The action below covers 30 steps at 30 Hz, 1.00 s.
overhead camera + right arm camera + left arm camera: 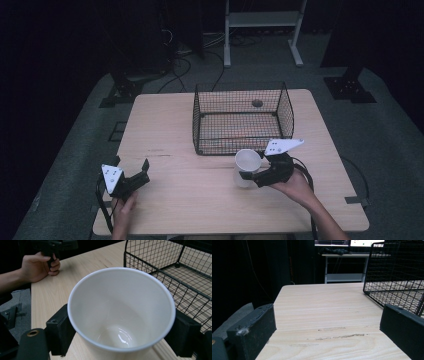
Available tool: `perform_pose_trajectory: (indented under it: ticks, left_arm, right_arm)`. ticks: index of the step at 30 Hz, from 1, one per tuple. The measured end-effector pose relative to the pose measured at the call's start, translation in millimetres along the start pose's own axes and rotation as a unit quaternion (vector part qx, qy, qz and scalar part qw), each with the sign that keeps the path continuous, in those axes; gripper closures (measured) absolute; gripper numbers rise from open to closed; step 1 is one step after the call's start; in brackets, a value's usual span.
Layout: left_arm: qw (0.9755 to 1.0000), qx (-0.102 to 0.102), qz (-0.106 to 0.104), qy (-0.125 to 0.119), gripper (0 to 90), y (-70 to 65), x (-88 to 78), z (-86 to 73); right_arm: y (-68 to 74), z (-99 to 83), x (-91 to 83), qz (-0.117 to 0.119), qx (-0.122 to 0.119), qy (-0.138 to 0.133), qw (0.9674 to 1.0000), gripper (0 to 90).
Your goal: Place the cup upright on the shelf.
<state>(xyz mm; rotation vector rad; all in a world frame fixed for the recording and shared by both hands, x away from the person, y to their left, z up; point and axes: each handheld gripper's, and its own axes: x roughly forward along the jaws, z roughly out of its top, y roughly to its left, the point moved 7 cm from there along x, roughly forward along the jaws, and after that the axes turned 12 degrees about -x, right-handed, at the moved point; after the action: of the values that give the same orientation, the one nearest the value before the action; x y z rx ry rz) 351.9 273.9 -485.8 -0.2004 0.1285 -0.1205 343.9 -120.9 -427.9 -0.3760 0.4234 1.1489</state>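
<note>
White cup, nothing inside, clamped by right tongs beside wire basket; left tongs spread apart

1. Our left hand comes in from the bottom edge and holds the left gripper low over the near left part of the table, its jaws spread wide with nothing between them.
2. Our right forearm reaches in from the lower right; the right hand grips the right gripper, which points left.
3. Its jaws press against both sides of a white cup.
</note>
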Motion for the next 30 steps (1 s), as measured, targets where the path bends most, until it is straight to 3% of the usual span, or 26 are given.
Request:
perform_pose_trajectory:
  ticks: [30]
  left_arm:
    - [1.0000, 0.000, -0.001, 0.001, 0.0, 0.0, 0.0, 0.0]
  right_arm:
    - [-30.1, 55.5, -5.3, 0.012, -0.028, 0.003, 0.9995, 19.6]
